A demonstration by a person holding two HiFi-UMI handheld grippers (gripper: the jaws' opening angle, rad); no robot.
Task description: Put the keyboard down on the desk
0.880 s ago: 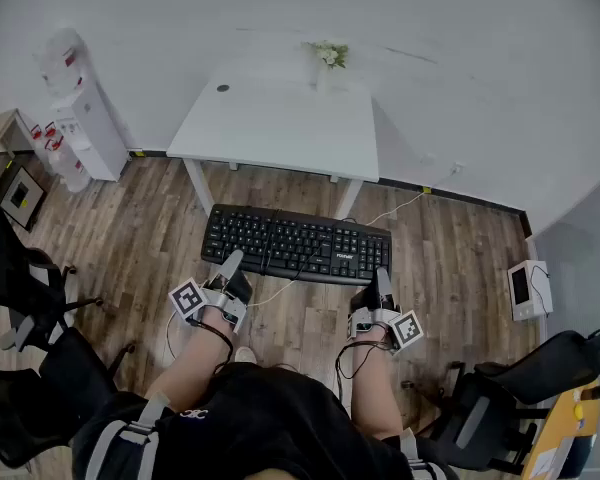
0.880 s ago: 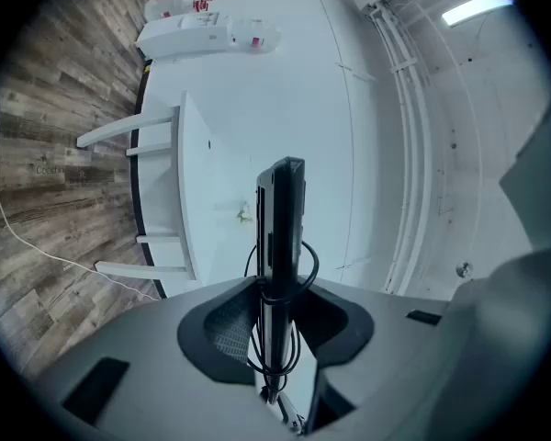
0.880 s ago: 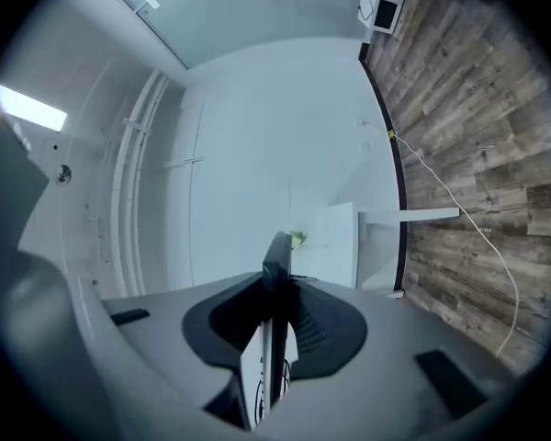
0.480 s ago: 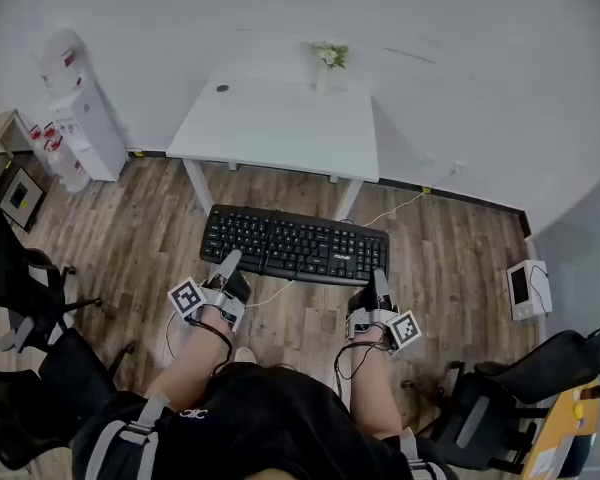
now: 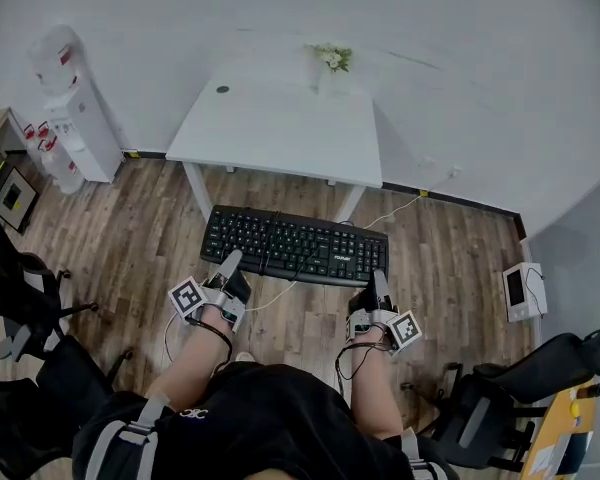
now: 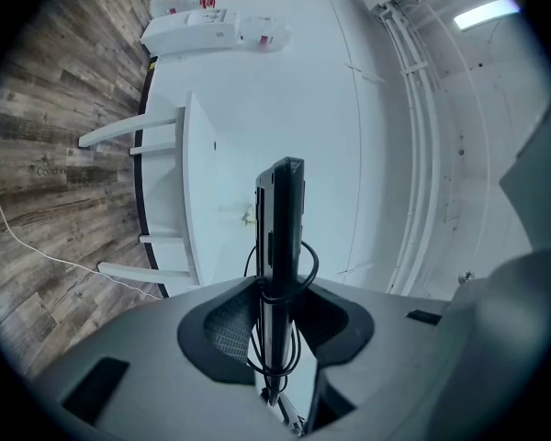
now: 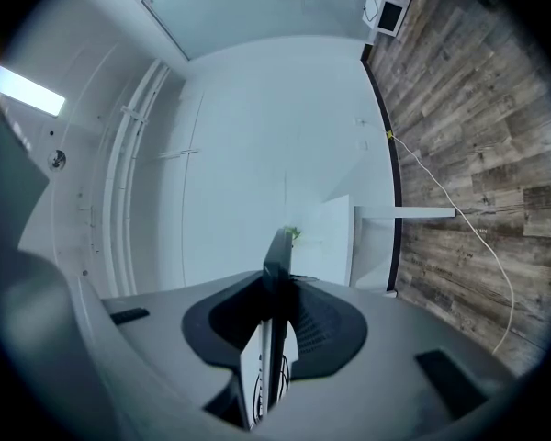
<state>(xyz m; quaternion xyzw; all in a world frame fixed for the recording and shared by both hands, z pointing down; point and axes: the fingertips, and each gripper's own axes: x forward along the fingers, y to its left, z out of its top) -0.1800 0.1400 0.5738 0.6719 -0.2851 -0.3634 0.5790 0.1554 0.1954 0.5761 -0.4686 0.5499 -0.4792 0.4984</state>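
A black keyboard point(image 5: 295, 244) hangs level above the wood floor, in front of the white desk point(image 5: 277, 126). My left gripper point(image 5: 227, 266) is shut on its near left edge, my right gripper point(image 5: 379, 283) on its near right edge. In the left gripper view the keyboard point(image 6: 278, 237) shows edge-on between the jaws with its black cable looped around it. The right gripper view shows the keyboard point(image 7: 275, 292) edge-on too, clamped between the jaws, with the desk point(image 7: 338, 237) beyond it.
A small vase of flowers point(image 5: 330, 60) stands at the desk's far edge. A white water dispenser point(image 5: 80, 118) is left of the desk. A white cable point(image 5: 400, 208) runs over the floor. Black office chairs point(image 5: 25, 288) flank me. A small white unit point(image 5: 525, 290) sits at right.
The view has shifted slightly. The keyboard and both grippers stay almost where they were, in front of the desk.
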